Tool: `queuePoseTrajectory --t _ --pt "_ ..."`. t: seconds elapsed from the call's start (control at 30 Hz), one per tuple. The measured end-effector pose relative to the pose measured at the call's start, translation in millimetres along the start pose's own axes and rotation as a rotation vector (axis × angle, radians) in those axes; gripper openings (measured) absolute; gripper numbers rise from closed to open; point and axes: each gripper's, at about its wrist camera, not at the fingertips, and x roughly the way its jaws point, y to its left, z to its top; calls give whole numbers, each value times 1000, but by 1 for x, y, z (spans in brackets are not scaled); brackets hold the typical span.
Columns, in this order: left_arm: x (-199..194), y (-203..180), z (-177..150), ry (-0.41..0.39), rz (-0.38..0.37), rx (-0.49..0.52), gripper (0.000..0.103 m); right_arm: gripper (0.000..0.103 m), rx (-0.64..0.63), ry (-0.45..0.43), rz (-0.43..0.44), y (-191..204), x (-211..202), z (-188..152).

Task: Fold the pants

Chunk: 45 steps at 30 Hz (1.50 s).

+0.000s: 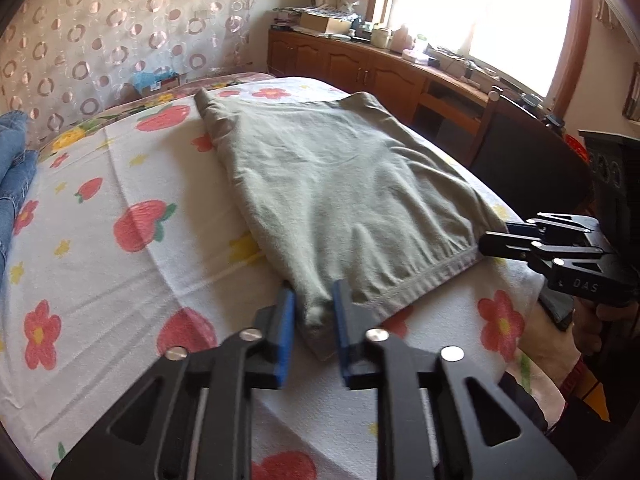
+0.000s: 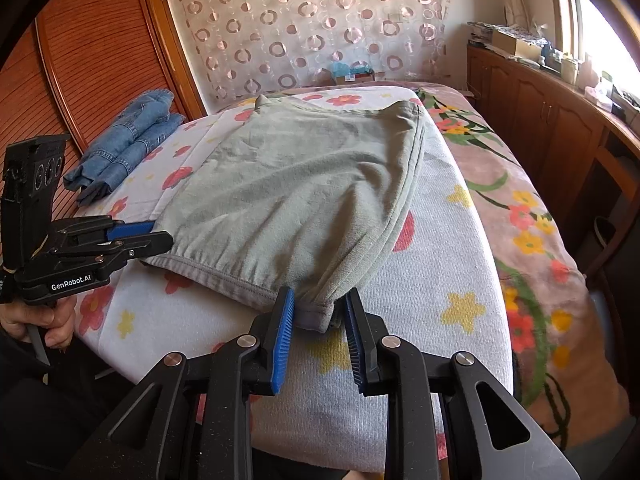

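pants (image 1: 340, 184): lay flat on the bed (image 1: 120, 272), seemingly already halved
left tool (image 1: 314, 312): pinched the hem's near-left corner
right tool (image 2: 320, 312): clamped the near-right corner
left to do: probably fold the hem end over

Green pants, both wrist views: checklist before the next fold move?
1. Left gripper shut on near-left corner of green pants: ok.
2. Right gripper shut on near-right corner: ok.
3. Both grips on the same near hem: ok.
4. Pants lie flat on the flowered towel: ok, light wrinkles.
5. Folded jeans clear of the pants: ok.
6. All layers caught in each grip: cannot tell.
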Motion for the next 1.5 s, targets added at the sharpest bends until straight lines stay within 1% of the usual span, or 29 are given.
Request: queuePoseTrajectory --t 0.07,0.13,0.23,0.37,0.6,0.73,0.8,0.9,1.13,1.23,1.33,1.43,1.5 --pt "-1 -3 0 -3 6 7 9 17 7 -2 13 0 0 0" --pt "-3 -2 1 -7 3 0 7 15 7 -6 16 0 0 0" --pt "-10 -2 5 -15 29 -1 6 15 11 -27 31 1 -5 1" --pt "-27 -5 15 -64 31 11 5 15 5 -64 31 3 -16 9" --pt "-65 -6 37 -155 49 15 4 14 -36 -159 57 16 -48 32" --pt "-89 -2 58 -215 91 9 4 14 -50 -233 72 25 -71 53" --pt "-106 0 72 -258 96 11 4 14 -68 -274 85 31 -82 67" --pt "-131 2 91 -316 123 22 4 14 -108 -326 92 41 -96 87" --pt "-173 12 122 -411 167 28 4 14 -173 -425 133 60 -120 132" --pt "-183 18 129 -439 190 25 4 14 -182 -438 161 60 -116 147" --pt "-183 32 136 -451 224 7 4 14 -192 -415 173 58 -95 162" --pt "-170 56 148 -429 263 -24 4 14 -213 -380 157 54 -65 185" --pt "-164 70 156 -418 290 -38 4 14 -211 -352 157 54 -47 209"
